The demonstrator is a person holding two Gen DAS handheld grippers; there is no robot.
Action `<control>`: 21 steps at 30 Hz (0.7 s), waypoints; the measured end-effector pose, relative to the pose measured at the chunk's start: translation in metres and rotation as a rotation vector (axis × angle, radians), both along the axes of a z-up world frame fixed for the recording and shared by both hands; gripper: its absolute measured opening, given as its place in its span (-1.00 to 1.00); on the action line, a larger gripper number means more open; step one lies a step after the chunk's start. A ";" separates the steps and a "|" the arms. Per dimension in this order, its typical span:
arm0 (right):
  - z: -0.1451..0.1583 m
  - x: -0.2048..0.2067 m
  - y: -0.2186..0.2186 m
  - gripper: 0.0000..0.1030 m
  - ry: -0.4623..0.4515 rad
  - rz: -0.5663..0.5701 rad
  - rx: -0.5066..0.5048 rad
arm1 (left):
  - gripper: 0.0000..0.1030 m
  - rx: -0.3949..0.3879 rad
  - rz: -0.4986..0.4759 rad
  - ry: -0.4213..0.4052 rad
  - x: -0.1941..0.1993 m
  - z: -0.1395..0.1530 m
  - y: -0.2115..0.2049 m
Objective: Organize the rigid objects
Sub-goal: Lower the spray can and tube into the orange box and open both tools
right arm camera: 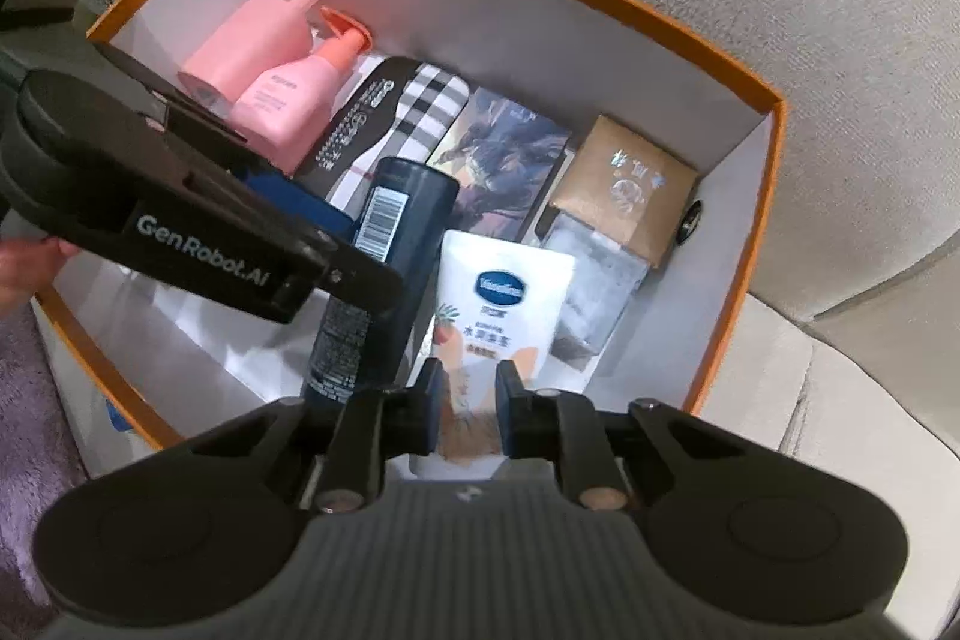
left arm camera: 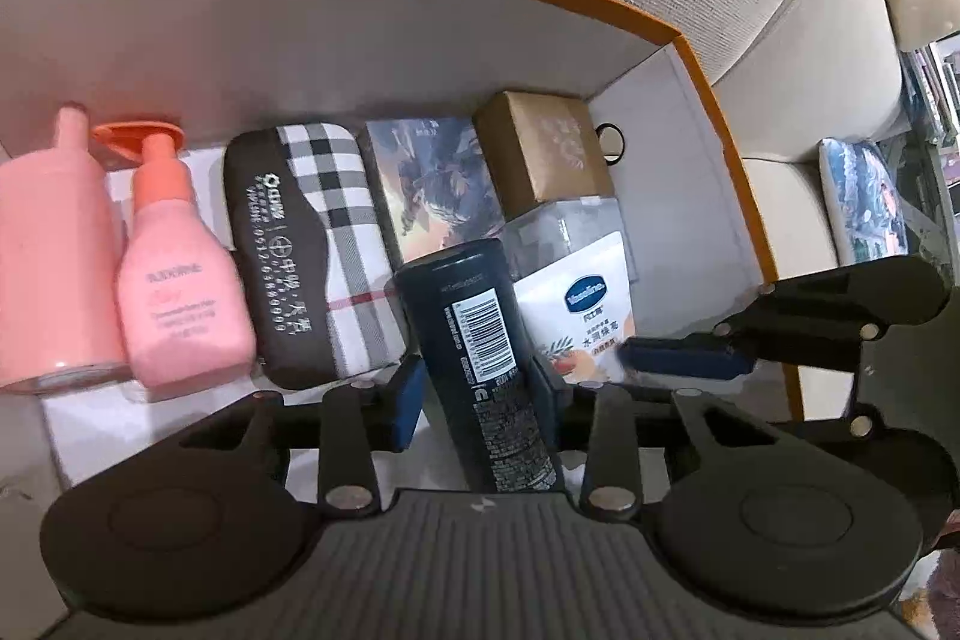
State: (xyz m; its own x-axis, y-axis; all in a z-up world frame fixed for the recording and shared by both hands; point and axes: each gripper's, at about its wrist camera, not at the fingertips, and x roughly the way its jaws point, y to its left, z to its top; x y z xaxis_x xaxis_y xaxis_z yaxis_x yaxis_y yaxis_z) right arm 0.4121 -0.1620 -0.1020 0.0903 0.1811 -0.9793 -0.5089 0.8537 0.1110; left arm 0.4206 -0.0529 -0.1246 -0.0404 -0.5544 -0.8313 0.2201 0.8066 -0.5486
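So both claws are down inside the orange box [right arm camera: 774,172]; the left gripper [left arm camera: 474,388] is clenched on the dark can [left arm camera: 474,340], pads on its lower body, with the can's far end pointing at the illustrated box [left arm camera: 420,184]; the right gripper [right arm camera: 468,412] is clamped on the near end of the white Vaseline tube [right arm camera: 504,304], just right of the can. My guess: the can is stiff, smooth and a bit slippery, so grabbing mid-body across the round makes sense; the tube looks light and squishy, so hold it gently. Pink bottles [left arm camera: 174,268] and plaid case [left arm camera: 312,244] sit further left.
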 end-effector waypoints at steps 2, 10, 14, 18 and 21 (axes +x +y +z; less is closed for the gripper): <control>0.000 0.001 -0.002 -0.66 0.020 -0.024 0.022 | -0.22 -0.017 -0.007 0.006 0.000 -0.001 -0.004; 0.010 -0.004 -0.005 -0.68 -0.017 -0.003 0.019 | -0.30 -0.032 -0.033 0.005 -0.001 0.000 -0.025; 0.010 -0.006 -0.005 -0.68 -0.025 -0.001 0.015 | -0.30 -0.027 -0.006 0.024 -0.004 -0.002 -0.023; 0.013 -0.008 -0.006 -0.67 -0.032 -0.015 0.016 | -0.30 -0.002 0.014 -0.011 -0.007 0.008 -0.012; 0.018 -0.012 -0.010 -0.65 -0.047 -0.042 0.028 | -0.29 0.004 0.023 -0.066 -0.015 0.023 -0.005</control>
State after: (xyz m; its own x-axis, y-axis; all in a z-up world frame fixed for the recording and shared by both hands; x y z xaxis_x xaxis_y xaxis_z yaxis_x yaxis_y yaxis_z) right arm 0.3996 -0.1721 -0.0844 0.1443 0.2036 -0.9684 -0.4777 0.8714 0.1120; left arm 0.4057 -0.0583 -0.1011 0.0275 -0.5514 -0.8338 0.2369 0.8140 -0.5304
